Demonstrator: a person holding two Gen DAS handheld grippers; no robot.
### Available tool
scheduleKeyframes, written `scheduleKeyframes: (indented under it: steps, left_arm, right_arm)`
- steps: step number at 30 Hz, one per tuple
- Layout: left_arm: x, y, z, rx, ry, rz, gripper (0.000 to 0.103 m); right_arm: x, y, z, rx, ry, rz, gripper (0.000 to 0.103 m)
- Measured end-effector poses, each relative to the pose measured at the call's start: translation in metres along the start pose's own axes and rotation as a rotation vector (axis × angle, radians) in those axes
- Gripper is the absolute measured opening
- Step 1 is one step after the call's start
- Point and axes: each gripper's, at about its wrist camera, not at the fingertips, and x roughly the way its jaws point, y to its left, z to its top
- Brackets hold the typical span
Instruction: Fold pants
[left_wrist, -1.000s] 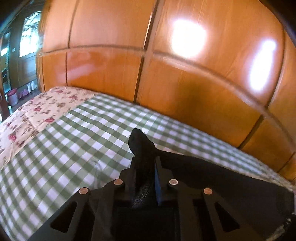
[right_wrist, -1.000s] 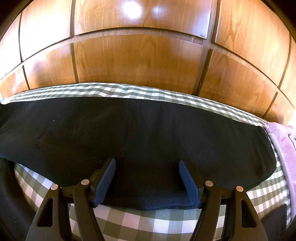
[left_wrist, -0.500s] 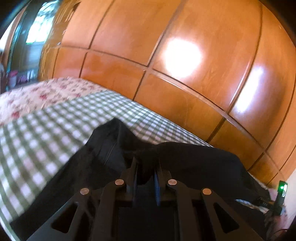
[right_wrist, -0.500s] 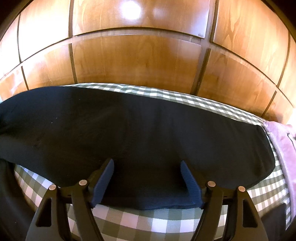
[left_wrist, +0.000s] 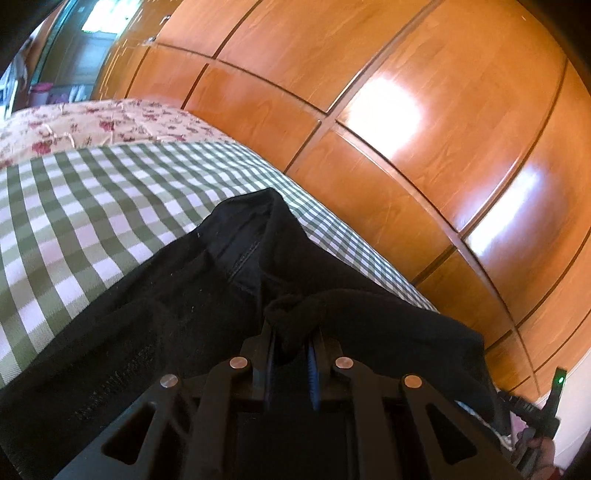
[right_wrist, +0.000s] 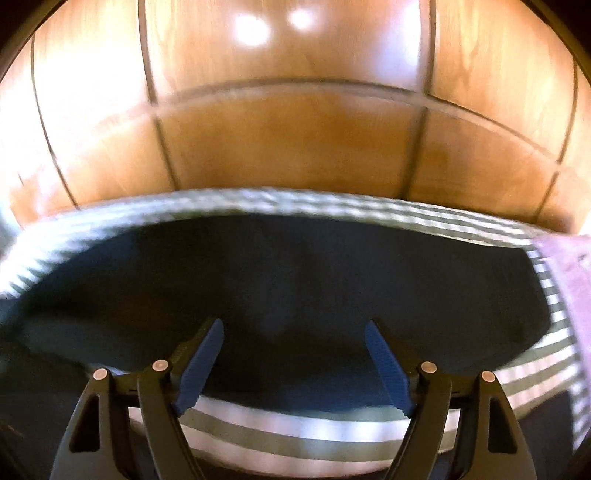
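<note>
The left gripper, clenched on a bunch of the black pants, is carrying it over in a fold on the bed. The right gripper hangs released above the pants, its jaws having just been opening with nothing between them. Next, the left must lay its end flat and let go.

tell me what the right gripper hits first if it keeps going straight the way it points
Most likely the dark pants spread on the checked sheet. The right gripper, jaws open and just widening with nothing between them, aims down at the cloth. The picture is blurred, so the gap to it is unclear.

The left claw, closed on a bunch of the black pants, has carried it across over the spread cloth; the right claw has just been opening and lifted, nothing between its fingers.
</note>
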Motion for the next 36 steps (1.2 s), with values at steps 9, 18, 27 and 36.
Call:
scheduleKeyframes:
  steps: [9,18,27,36]
  left_arm:
    - [-0.002,0.005,-0.001,-0.025,-0.004,-0.023,0.014]
    - [0.005,0.014,0.000,-0.062,0.025,-0.047,0.014]
    - [0.000,0.028,0.001,-0.137,-0.005,-0.101,0.013]
    - [-0.053,0.036,0.021,-0.238,-0.180,-0.254,0.013]
  right_arm:
    - [0.034,0.075,0.066,0.209,0.152,0.269,0.080]
    - [0.097,0.072,0.047,0.458,0.325,0.278,0.036]
    - [0.025,0.064,0.023,0.317,0.165,0.426,0.012]
    - [-0.076,0.067,-0.039,0.215,-0.010,0.547,0.012]
